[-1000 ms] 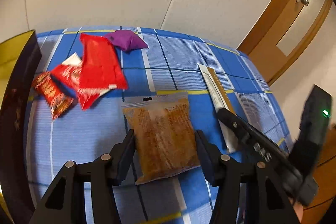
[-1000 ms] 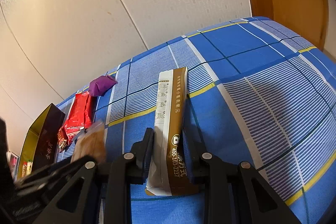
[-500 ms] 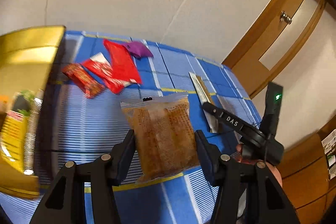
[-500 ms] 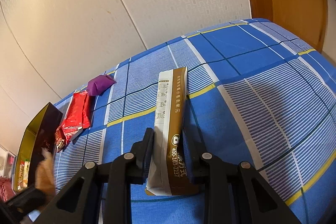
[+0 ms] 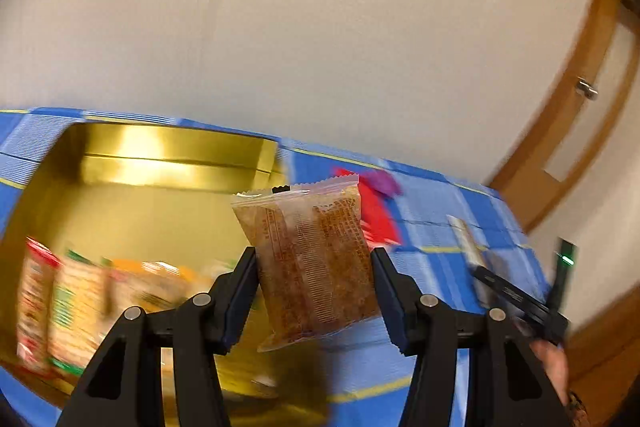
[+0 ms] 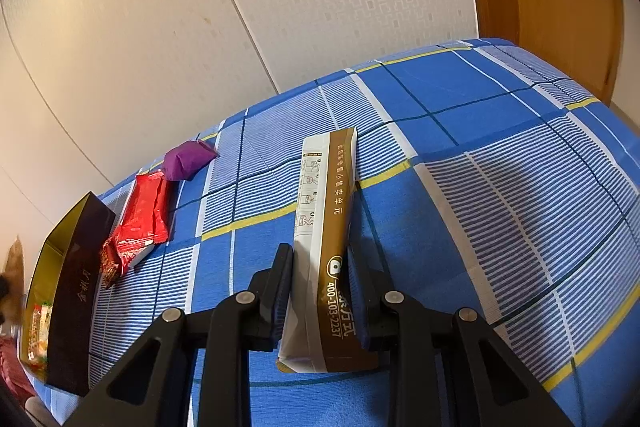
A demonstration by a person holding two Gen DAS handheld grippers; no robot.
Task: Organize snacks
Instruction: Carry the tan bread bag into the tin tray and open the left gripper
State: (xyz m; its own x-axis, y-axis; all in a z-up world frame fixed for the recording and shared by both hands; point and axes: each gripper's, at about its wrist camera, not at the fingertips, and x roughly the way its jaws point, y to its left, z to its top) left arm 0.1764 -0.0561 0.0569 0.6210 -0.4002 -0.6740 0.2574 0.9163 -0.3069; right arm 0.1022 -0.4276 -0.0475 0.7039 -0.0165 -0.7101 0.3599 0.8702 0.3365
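Left gripper (image 5: pixel 312 291) is clamped on the soft, crinkly brown snack packet (image 5: pixel 312 259), held mid-body, centre frame, above the gold box (image 5: pixel 168 155). Right gripper (image 6: pixel 320 291) is closed on the stiff brown-and-white sachet (image 6: pixel 324 227), which lies flat on the bed (image 6: pixel 500 187).

Box (image 5: pixel 168 163): interior glossy gold, mirror-like; outer wall dark and matt. Held snack packet (image 5: pixel 312 259): clear crinkled plastic film with serrated seal, grainy brown contents showing through. Long sachet (image 6: pixel 324 239): smooth printed paper-like wrap, brown and white. Red packets (image 6: pixel 144 215): shiny foil-like film. Desk (image 6: pixel 500 155): covered in matt woven checked cloth. Door (image 6: pixel 552 7): varnished wood. Wall: embossed matt paper.
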